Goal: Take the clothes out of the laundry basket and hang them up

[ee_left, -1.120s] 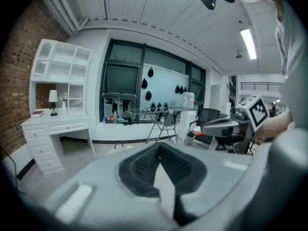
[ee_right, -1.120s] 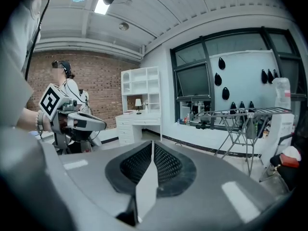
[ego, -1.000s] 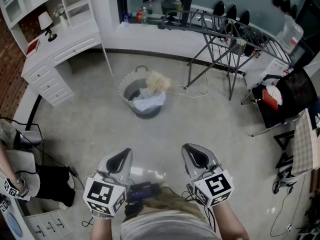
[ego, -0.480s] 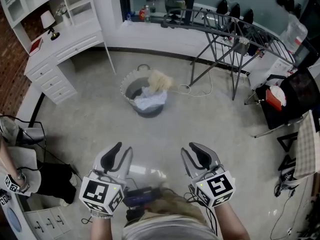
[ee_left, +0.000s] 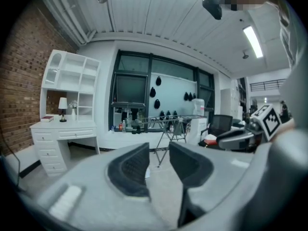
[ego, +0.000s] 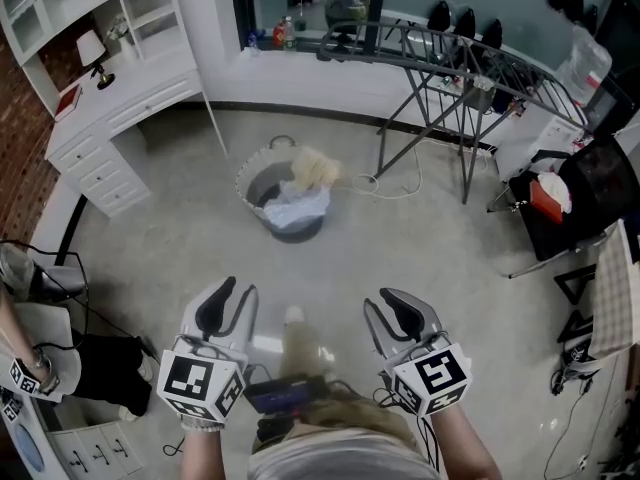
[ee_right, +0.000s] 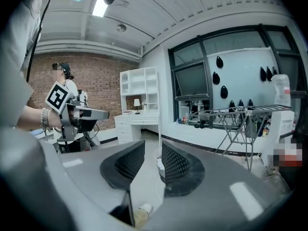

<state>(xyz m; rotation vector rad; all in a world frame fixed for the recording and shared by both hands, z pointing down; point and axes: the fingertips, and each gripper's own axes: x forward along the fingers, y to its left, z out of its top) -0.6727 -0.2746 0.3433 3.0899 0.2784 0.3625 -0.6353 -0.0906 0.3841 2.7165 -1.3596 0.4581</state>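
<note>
Overall, both tools were carried low before the person's torso (ego: 330, 453), side by side and apart, pointing forward and slightly downward. The left gripper (ego: 236, 290) had just been opening; its jaws stood parted with nothing between them. The right gripper (ego: 384, 302) had likewise just been opening, jaws parted and empty. The laundry basket (ego: 242, 181) stood on the floor (ego: 180, 238) well ahead of both, near the drying rack (ego: 470, 63). Clothes (ego: 298, 206) lay heaped inside it, a cream garment (ego: 316, 164) draped over its far rim. A pale blurred shape (ego: 293, 330) between the grippers was possibly the person's shoe.
</note>
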